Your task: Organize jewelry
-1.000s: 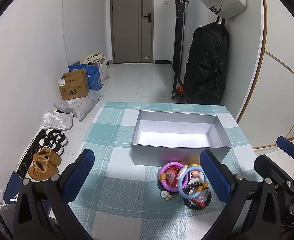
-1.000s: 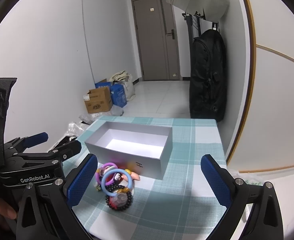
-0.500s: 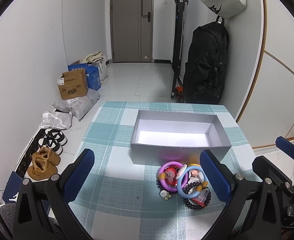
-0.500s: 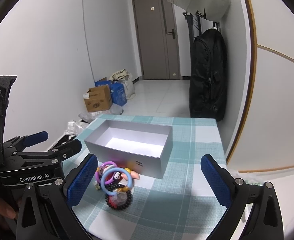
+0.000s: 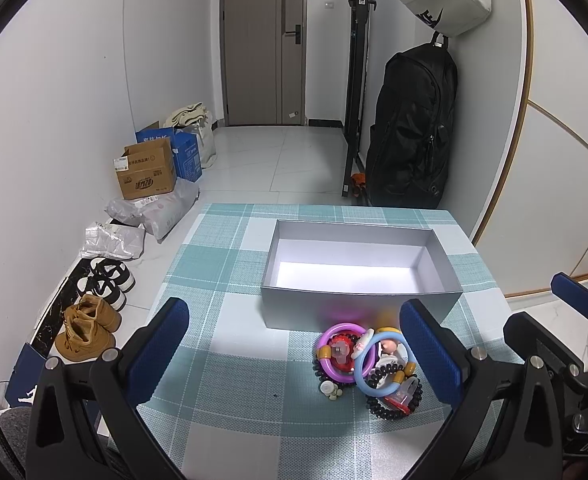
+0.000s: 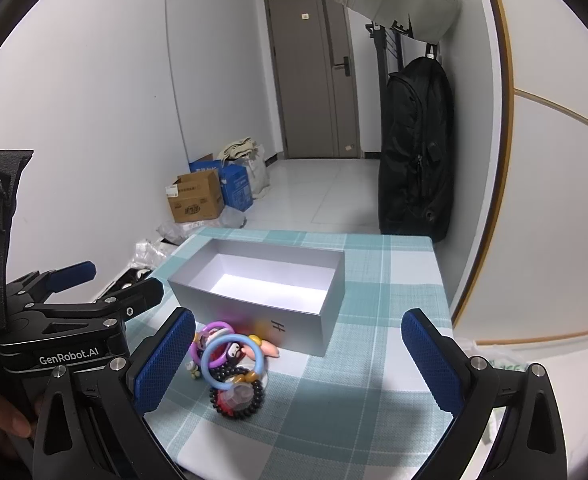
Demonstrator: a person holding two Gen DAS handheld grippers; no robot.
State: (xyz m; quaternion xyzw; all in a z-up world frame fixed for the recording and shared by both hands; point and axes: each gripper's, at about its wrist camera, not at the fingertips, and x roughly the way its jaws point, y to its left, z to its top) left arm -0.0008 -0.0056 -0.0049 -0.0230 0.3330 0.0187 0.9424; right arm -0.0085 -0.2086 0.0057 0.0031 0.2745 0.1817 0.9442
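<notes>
Jewelry pile [image 5: 368, 366] on checked tablecloth [image 5: 229, 364], just in front of empty grey box [image 5: 358, 264]. Left gripper [image 5: 294, 354] and right gripper [image 6: 298, 354] both spread wide, holding nothing. Likely light, loose, tangle-prone; beads slippery. Best pinch: rim of blue ring [image 5: 362, 374], topmost.

One grey box [image 5: 358, 304], two hand-held grippers, one jewelry pile [image 5: 368, 366]

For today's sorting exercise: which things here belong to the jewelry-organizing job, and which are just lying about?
Belongs to the job:
pile of bracelets
grey box, open and empty
left gripper, open
right gripper, open

Just lying about:
black backpack
cardboard box
brown boots
</notes>
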